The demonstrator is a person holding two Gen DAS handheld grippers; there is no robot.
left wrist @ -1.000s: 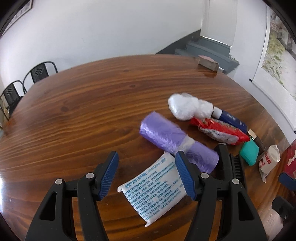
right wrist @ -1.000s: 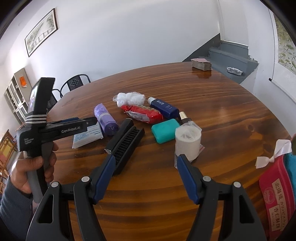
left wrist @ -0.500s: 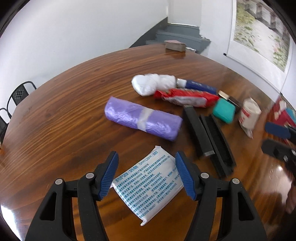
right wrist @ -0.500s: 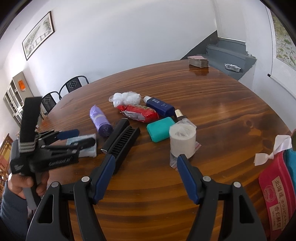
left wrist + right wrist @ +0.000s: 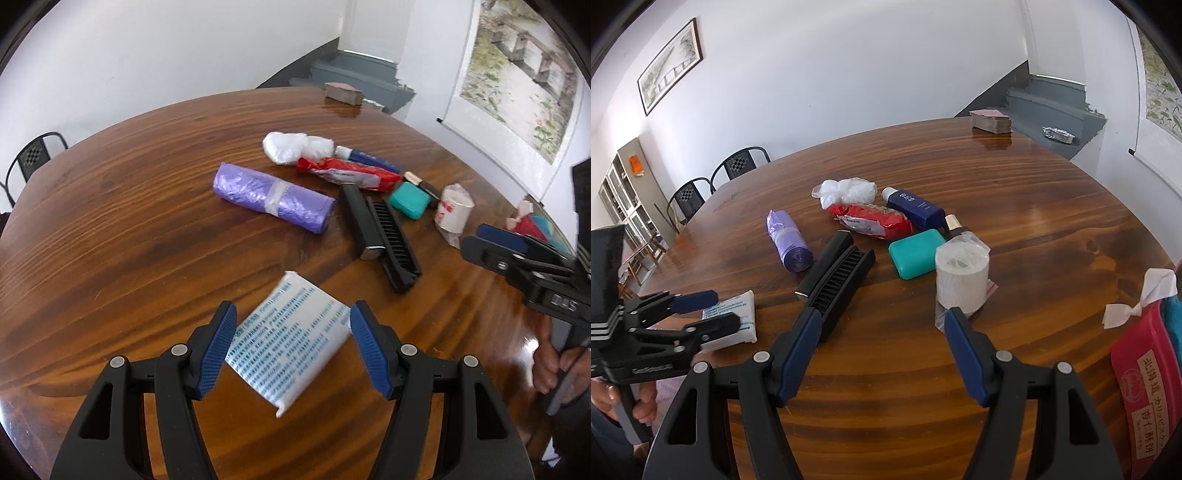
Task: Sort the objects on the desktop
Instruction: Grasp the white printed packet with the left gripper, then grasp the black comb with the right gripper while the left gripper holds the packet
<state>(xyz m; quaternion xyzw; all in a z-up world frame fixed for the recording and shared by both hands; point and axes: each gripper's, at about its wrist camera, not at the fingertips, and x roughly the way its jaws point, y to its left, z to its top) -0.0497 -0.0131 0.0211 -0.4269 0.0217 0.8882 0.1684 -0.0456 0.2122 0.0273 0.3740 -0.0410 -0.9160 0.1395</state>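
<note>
My left gripper [image 5: 291, 349] is open, its jaws on either side of a flat white packet with blue print [image 5: 288, 341] that lies on the round wooden table [image 5: 129, 206]; the packet also shows in the right wrist view [image 5: 733, 315]. My right gripper [image 5: 881, 350] is open and empty, low over the table, just short of a white bandage roll in plastic [image 5: 962, 277]. A purple bag roll [image 5: 271, 197], black folding comb [image 5: 380, 229], teal case [image 5: 916, 253], red packet [image 5: 873, 219], blue bottle [image 5: 912, 206] and white plastic wad [image 5: 847, 190] lie in a cluster.
A red pouch with a white bow [image 5: 1145, 365] lies at the right table edge. A stack of cards [image 5: 991, 120] sits at the far edge. Black chairs [image 5: 738, 166] stand beyond the table on the left. Grey steps [image 5: 1052, 110] are behind.
The left gripper has swung right and closed in on the white packet, which now sits further between its jaws. The right gripper has barely moved.
</note>
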